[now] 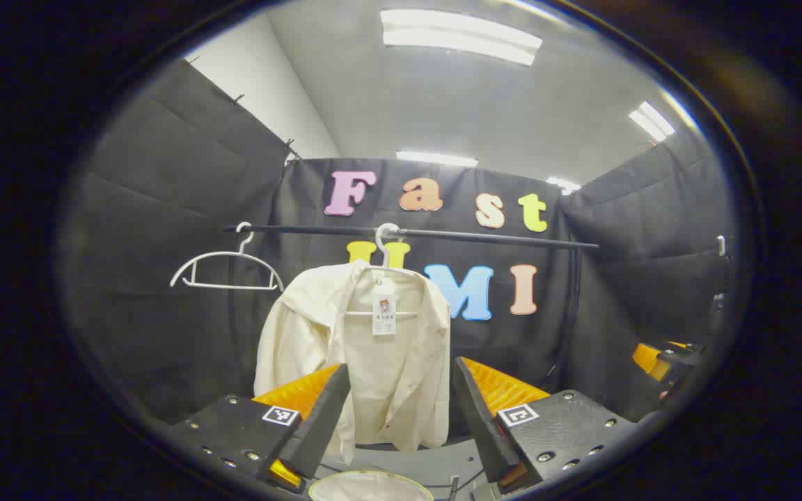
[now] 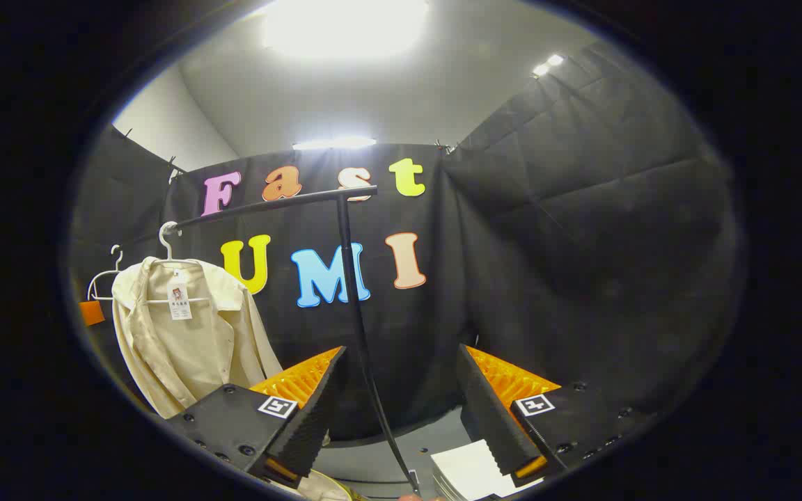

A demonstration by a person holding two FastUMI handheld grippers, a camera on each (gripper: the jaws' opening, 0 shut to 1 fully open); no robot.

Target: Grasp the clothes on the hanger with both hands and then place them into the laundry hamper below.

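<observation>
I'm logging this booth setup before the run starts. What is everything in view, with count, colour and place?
shirt: one, cream, on a white hanger on the rail, paper tag at its collar
empty hanger: one, white, on the rail beside the shirt
rail: one, black, across the back wall
hamper rim: one, pale, below the shirt
white sheets: a stack, on the floor near the rail's post
left tool: open, facing the shirt
right tool: open, facing the post

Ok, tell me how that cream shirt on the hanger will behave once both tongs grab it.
The cream shirt hangs in soft folds, so it is probably floppy and will sag between the two grips. It looks thin, likely light. It hangs from a white hanger hooked on the rail, so that hanger may swing or snag.
</observation>
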